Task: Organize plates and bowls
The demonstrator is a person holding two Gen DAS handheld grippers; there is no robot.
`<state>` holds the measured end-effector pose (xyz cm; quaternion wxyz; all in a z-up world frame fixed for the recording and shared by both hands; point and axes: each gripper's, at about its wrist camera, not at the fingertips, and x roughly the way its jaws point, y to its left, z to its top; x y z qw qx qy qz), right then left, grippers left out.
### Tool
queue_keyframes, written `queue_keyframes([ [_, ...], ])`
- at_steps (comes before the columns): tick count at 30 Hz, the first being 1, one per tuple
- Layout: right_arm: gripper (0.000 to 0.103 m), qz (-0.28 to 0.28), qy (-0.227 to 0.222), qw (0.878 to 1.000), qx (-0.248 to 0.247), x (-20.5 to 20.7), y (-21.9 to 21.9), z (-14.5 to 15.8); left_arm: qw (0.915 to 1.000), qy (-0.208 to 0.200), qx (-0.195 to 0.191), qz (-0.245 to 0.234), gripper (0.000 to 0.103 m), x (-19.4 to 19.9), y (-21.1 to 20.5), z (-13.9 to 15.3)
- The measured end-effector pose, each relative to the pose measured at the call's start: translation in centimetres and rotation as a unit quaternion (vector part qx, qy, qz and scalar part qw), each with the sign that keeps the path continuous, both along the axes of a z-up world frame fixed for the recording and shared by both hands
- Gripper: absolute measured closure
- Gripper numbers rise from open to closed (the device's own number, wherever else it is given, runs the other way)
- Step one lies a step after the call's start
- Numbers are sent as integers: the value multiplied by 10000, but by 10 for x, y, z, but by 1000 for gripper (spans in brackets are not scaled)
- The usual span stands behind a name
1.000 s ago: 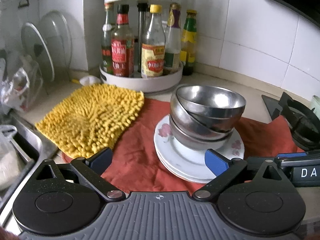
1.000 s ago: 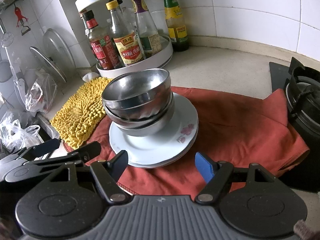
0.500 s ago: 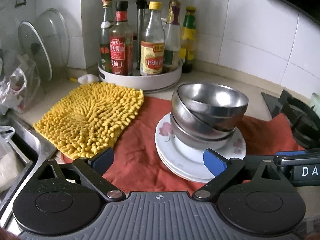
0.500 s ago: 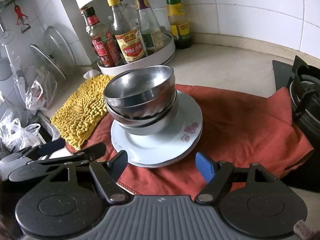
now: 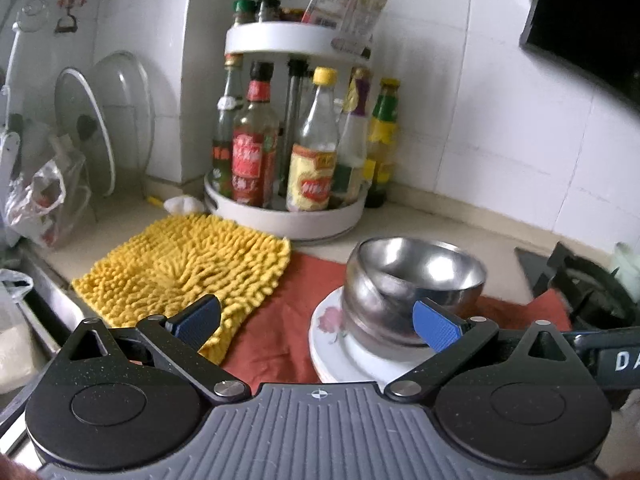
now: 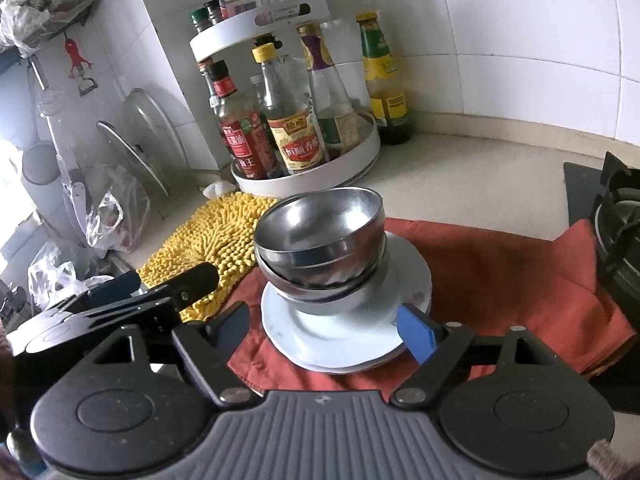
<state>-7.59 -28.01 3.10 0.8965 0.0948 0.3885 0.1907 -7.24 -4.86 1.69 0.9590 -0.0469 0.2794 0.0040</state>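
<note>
A stack of steel bowls (image 5: 412,280) sits nested on a stack of white plates (image 5: 340,354) with a pink flower print, and the plates rest on a rust-red cloth (image 5: 272,328) spread over the pale worktop (image 6: 460,184). The top bowl tilts a little, its mouth open to the right wrist view. The left tongs (image 5: 316,318) are released, their jaws having just been opening; they stand spread wide, the left blue pad over the yellow chenille mat (image 5: 188,260) and the right blue pad in front of the bowls, though whether it touches them cannot be told. The right tongs (image 6: 326,326) are also released, jaws just now widening, with the near rim of the plates lying between the two pads and neither pad pressing on it. In the right wrist view the left tongs show as a black frame at the lower left, beside the mat. Behind the bowls stands a white two-tier turntable rack (image 6: 320,172) filled with sauce bottles, a green-capped bottle (image 6: 384,80) just beside it on the worktop. Glass pot lids (image 5: 104,120) lean against the tiled wall at left, and a black gas burner (image 6: 616,224) sits at the right edge
</note>
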Motion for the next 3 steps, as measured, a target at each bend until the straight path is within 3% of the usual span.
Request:
queue_keyframes([
  [3,26,-112,123,9999,-15,5,-1,-5,9994,329,-90,82,0,7,9,-8],
])
